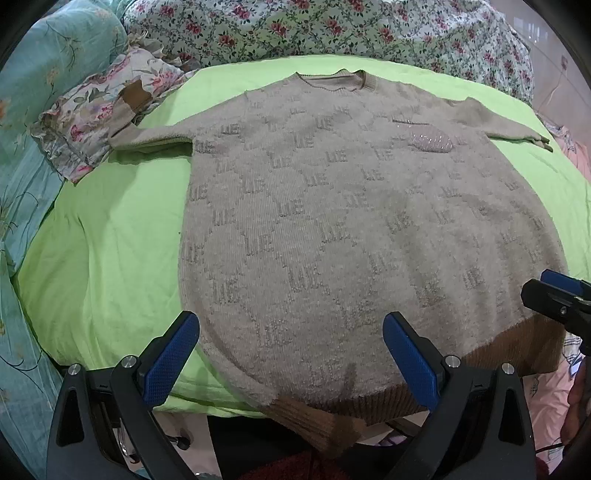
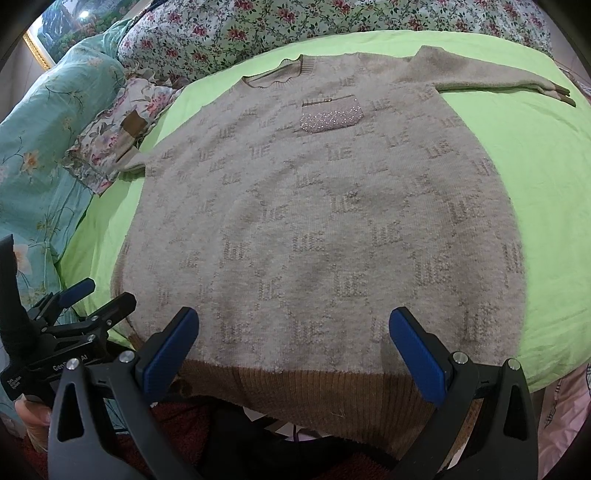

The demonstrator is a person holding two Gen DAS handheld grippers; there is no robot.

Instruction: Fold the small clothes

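Observation:
A beige knitted sweater [image 1: 332, 206] [image 2: 317, 221] with a repeated letter pattern lies flat, front up, on a lime green sheet [image 1: 110, 236] [image 2: 535, 192]. Its sleeves spread to both sides, and its brown ribbed hem [image 1: 509, 350] [image 2: 332, 398] hangs over the near edge. A small sparkly pink pocket [image 1: 432, 142] [image 2: 328, 116] sits on the chest. My left gripper [image 1: 291, 354] is open above the hem's left part. My right gripper [image 2: 295, 350] is open above the hem's middle. Each gripper shows at the edge of the other's view, the right gripper [image 1: 554, 295] and the left gripper [image 2: 85, 299].
A floral quilt [image 1: 332, 29] [image 2: 295, 26] lies bunched behind the sheet. A teal floral pillow [image 1: 44, 74] [image 2: 40, 122] and a crumpled floral cloth [image 1: 99, 107] [image 2: 110, 136] are at the left, under the left sleeve's cuff. Dark floor shows below the bed's near edge.

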